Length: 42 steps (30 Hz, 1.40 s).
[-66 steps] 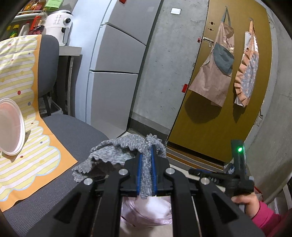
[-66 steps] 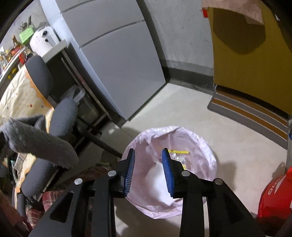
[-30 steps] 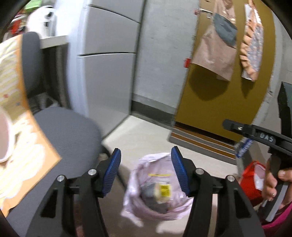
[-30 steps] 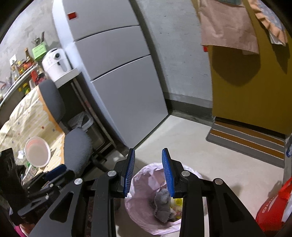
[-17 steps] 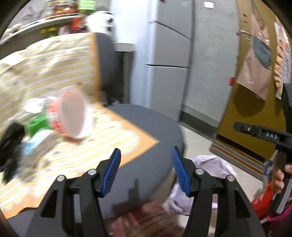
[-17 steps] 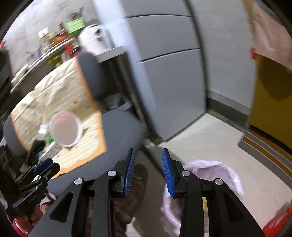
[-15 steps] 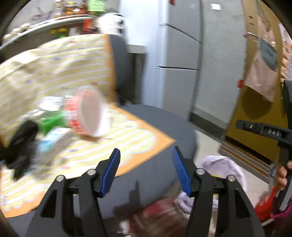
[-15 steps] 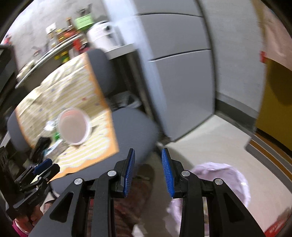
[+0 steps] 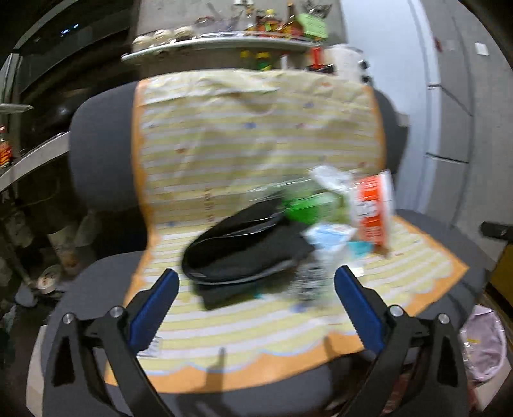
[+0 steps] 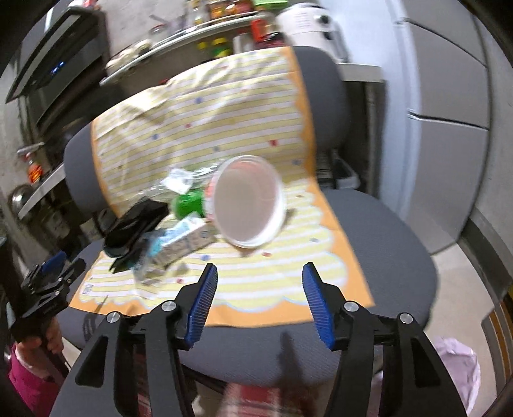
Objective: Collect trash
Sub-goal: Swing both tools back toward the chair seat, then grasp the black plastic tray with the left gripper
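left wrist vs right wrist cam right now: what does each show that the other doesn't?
Left wrist only: the red printed side of the cup and the black tray's hollow. Right wrist only: the cup's open mouth, the white appliance, and the left claw in a hand. Both: the grey chair with its striped cloth, the trash pile, the green item, the pink-lined bin. Each view shows its own claw open and empty.

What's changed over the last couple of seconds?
The left gripper let the grey cloth fall into the pink bag. Both grippers swung from the bag to the chair, jaws just opening, nothing between them. The right gripper faces the cup. The chair's trash lies untouched.
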{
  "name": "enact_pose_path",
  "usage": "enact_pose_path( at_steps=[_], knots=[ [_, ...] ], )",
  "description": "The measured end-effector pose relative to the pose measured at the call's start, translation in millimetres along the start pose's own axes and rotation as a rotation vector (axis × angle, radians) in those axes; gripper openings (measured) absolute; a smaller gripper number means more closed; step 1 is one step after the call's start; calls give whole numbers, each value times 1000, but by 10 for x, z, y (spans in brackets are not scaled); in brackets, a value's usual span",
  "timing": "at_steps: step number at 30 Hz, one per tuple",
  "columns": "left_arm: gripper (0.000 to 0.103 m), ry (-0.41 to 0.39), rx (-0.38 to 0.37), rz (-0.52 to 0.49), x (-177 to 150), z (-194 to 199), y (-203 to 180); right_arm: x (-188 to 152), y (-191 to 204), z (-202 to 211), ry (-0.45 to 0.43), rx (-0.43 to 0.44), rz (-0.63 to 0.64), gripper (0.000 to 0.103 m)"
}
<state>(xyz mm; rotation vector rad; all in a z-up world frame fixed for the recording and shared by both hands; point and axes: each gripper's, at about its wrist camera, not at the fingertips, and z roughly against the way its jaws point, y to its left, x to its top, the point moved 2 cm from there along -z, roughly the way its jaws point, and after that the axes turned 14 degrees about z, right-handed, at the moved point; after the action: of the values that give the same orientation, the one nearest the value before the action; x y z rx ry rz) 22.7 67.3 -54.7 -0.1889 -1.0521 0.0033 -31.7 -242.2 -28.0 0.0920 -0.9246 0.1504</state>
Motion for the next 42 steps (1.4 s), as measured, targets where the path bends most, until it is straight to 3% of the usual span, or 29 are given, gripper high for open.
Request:
enact_pose_path(
  at_steps=[2,7,14,22,23,25,26,28,33,42],
  knots=[
    [94,18,25,-36,-4,-145,142,87,113,-71,0,13,21,58],
    [66,102,14,-149,-86,-483,224,203,309,-207,10,28,56,59],
    [66,192,-5,-303,-253,-749,184,237,308,-380,46,10,56,59],
    [66,260,-16,-350,-212,-1075,88,225,260,-461,59,8,46,59],
    [65,258,-16,-349,-188,-1095,83,223,260,-465,60,8,46,59],
    [47,263,-5,-351,-145,-1158,80,217,252,-461,60,8,43,59],
    [40,273,2,-347,-130,-1198,89,212,249,-448,57,9,40,59],
    [16,270,42,-348,-117,-1220,99,200,246,-410,51,9,41,59],
    [7,192,42,-241,104,-850,193,153,221,-314,40,11,39,59],
    [2,92,-67,16,223,248,287,93,317,-283,34,89,26,59]
  ],
)
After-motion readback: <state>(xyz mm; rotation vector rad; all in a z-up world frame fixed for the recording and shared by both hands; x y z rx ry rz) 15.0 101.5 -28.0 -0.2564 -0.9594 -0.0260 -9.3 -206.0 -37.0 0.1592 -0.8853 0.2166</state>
